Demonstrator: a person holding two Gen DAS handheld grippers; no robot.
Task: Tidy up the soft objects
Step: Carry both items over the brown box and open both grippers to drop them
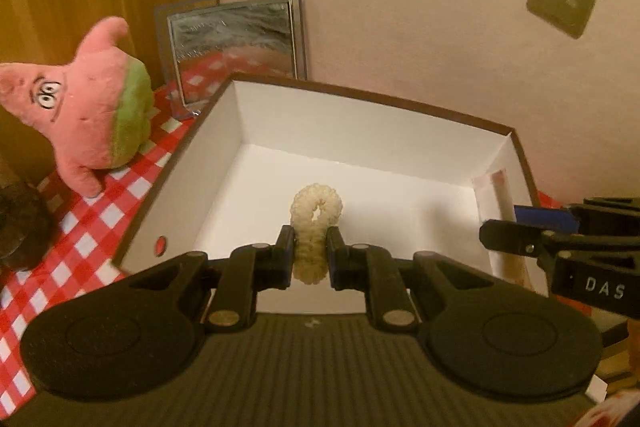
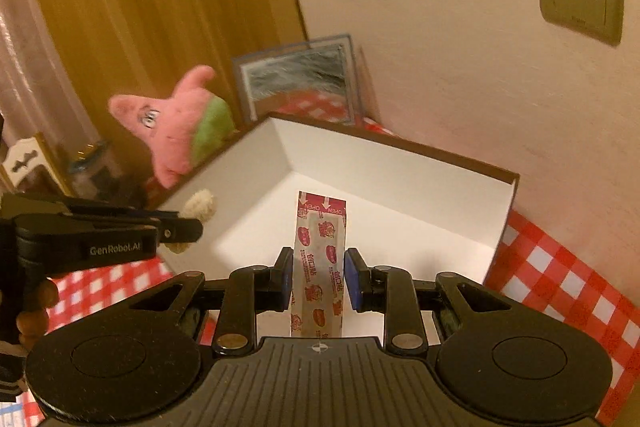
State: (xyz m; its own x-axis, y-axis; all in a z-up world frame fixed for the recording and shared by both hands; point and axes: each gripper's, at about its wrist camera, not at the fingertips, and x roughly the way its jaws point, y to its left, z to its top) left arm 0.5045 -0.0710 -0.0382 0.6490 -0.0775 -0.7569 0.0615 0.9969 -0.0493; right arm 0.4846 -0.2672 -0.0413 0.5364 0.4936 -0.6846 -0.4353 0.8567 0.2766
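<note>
Holding a cream fuzzy scrunchie (image 1: 315, 227) clamped between the fingers of the left gripper (image 1: 311, 254), above the open white box (image 1: 360, 147) at 12 o'clock. Pinching a wrapped adhesive bandage (image 2: 320, 263) upright between the fingers of the right gripper (image 2: 318, 277), over the same box's near edge. Sitting at 10 o'clock on the red-checked surface (image 1: 80, 247): a pink starfish plush (image 1: 88, 107), beside the box, with a framed picture (image 1: 236, 39) leaning against the wall behind
</note>
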